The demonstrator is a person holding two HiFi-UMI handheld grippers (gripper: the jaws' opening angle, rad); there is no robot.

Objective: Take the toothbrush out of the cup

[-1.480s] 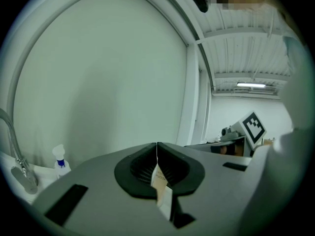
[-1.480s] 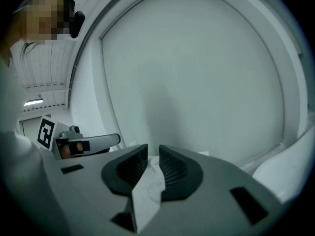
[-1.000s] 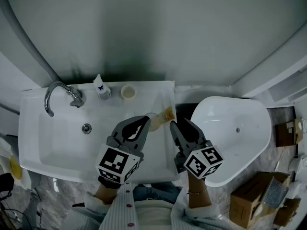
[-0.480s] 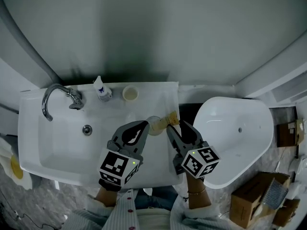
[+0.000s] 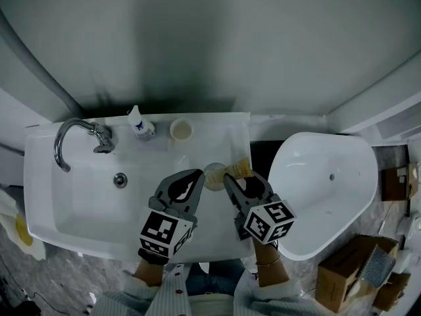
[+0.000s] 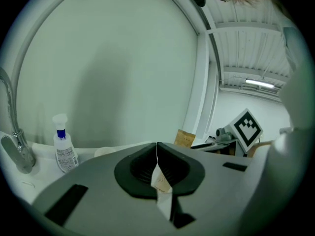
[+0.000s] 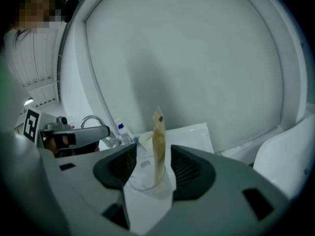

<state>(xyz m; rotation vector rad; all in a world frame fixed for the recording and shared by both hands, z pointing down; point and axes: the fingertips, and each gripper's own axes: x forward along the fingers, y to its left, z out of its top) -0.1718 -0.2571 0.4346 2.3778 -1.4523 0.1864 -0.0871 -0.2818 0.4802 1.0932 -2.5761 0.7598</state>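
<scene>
A clear cup [image 5: 212, 176] stands on the right rim of the white sink [image 5: 217, 137]. A tan wrapped toothbrush [image 5: 239, 170] stands in it and leans right. In the right gripper view the cup [image 7: 140, 178] sits between the jaws of my right gripper [image 7: 153, 167], and the toothbrush [image 7: 158, 141] rises above them. Those jaws have just been opening and stand wide, with the cup between them. My right gripper [image 5: 242, 180] is just behind the cup. My left gripper [image 5: 195, 175] is shut beside the cup's left, its jaws [image 6: 157, 156] meeting in a thin line.
A chrome faucet [image 5: 72, 133], a small spray bottle [image 5: 139, 124] and a pale little cup [image 5: 180, 130] line the back of the sink. The drain [image 5: 120, 180] is in the basin. A white tub [image 5: 322, 189] lies to the right, with cardboard boxes [image 5: 348, 262] beyond it.
Both grippers have sunk toward the sink's right rim. The right jaws have spread wider around the cup. The left jaws stay shut.
</scene>
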